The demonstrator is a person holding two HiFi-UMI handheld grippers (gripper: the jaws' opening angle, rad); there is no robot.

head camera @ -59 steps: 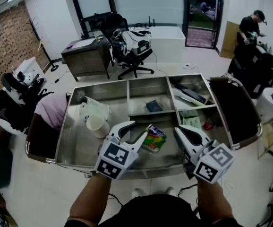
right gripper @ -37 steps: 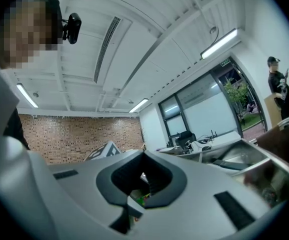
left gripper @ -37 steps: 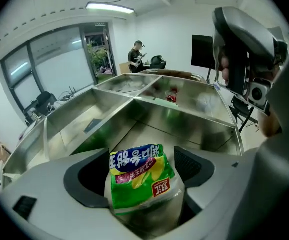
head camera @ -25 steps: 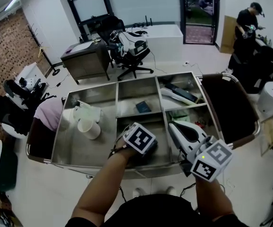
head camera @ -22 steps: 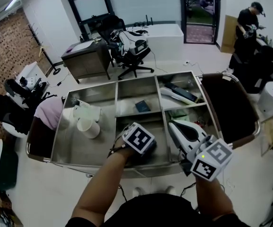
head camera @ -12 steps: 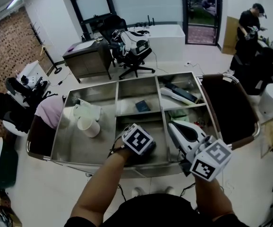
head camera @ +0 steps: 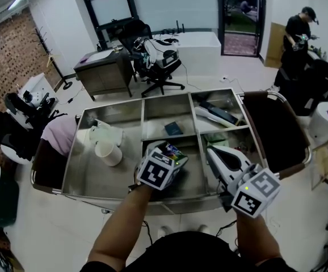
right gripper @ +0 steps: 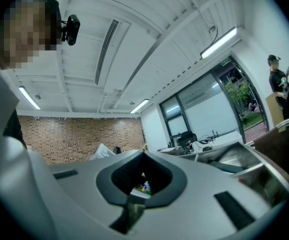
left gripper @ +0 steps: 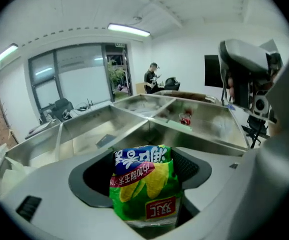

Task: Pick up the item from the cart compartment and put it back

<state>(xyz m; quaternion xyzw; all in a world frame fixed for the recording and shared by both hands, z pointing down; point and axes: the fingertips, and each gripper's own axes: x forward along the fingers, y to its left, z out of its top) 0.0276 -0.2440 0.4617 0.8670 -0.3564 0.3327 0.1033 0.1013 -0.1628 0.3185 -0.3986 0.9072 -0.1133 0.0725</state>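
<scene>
**A:** What is different from a second ago?

**B:** Then the left gripper [head camera: 165, 156] was sunk nose-down in the near middle compartment [head camera: 193, 177] of the stainless-steel cart [head camera: 73, 152], and its marker cube hid whatever lay under it. Now it is higher and less steeply tipped, and the green-and-blue plastic snack packet [left gripper: 143, 184] with the yellow corn picture has come up with it.

**A:** So it really has hold of it?

**B:** Yes. The jaws have just been closing, and the left gripper view shows the packet upright between the dark pads, one on each flank. They stand fairly wide because the packet is bulky. From the head view the packet pokes out past the cube, above the same compartment it lay in.

**A:** And the other side?

**B:** The right gripper [head camera: 212, 152] is parked level over the cart's near edge, jaws together, nothing between them. It has not budged.

**A:** Where does that leave the job?

**B:** I judge the picking-up half done. What remains is lowering the packet back into that compartment and letting go. The bag is soft and slippery, so the grip could slide if it is swung.
</scene>
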